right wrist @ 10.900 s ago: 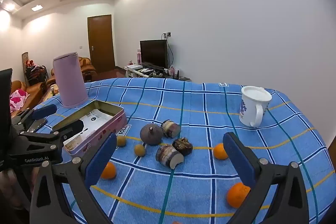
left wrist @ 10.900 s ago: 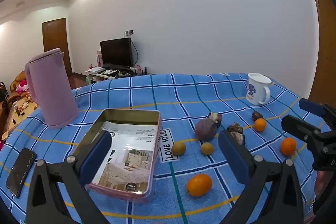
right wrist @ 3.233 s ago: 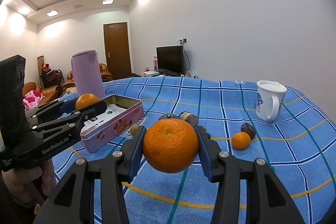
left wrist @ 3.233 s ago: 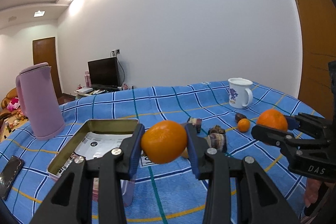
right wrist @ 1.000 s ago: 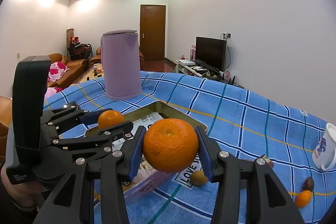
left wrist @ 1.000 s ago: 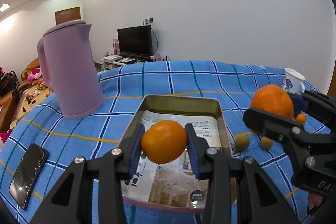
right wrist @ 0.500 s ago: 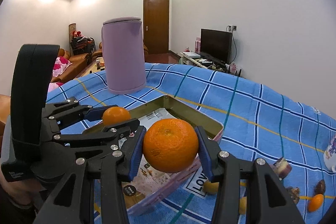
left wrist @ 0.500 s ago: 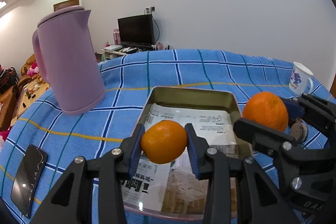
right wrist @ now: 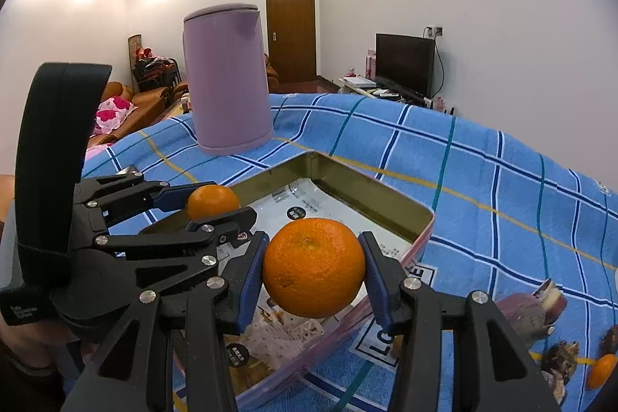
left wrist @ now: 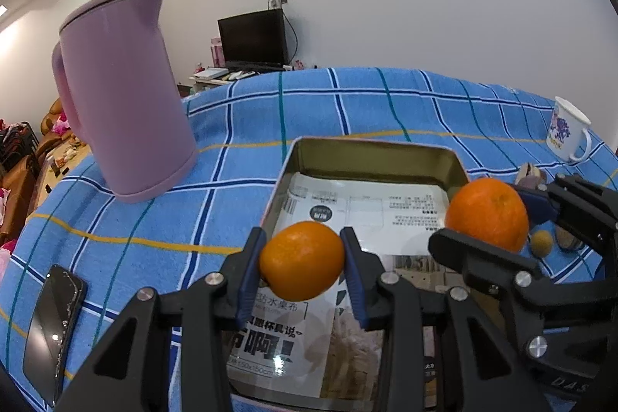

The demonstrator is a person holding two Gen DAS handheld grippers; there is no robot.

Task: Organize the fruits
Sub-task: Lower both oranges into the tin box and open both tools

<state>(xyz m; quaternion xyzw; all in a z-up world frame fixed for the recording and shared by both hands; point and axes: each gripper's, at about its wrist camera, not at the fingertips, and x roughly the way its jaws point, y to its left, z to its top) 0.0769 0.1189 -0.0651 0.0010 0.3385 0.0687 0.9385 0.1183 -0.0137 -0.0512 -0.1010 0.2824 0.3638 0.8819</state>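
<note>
left tongs [left wrist: 303, 259] clamp small orange [left wrist: 302, 260] | right tongs [right wrist: 313, 267] clamp larger orange [right wrist: 313, 267] | both fruits over open tin [right wrist: 370, 197] (paper-lined) | purple kettle [left wrist: 123, 91] behind, on blue checked desk [left wrist: 347, 103]

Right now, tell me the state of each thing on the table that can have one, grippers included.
Left gripper: shut on the small orange, above the tin.
Right gripper: shut on the large orange, above the tin.
Tin: lid off, only printed paper inside.
Purple kettle: upright, lid closed.
Mug: upright.
Phone: flat, screen dark.
</note>
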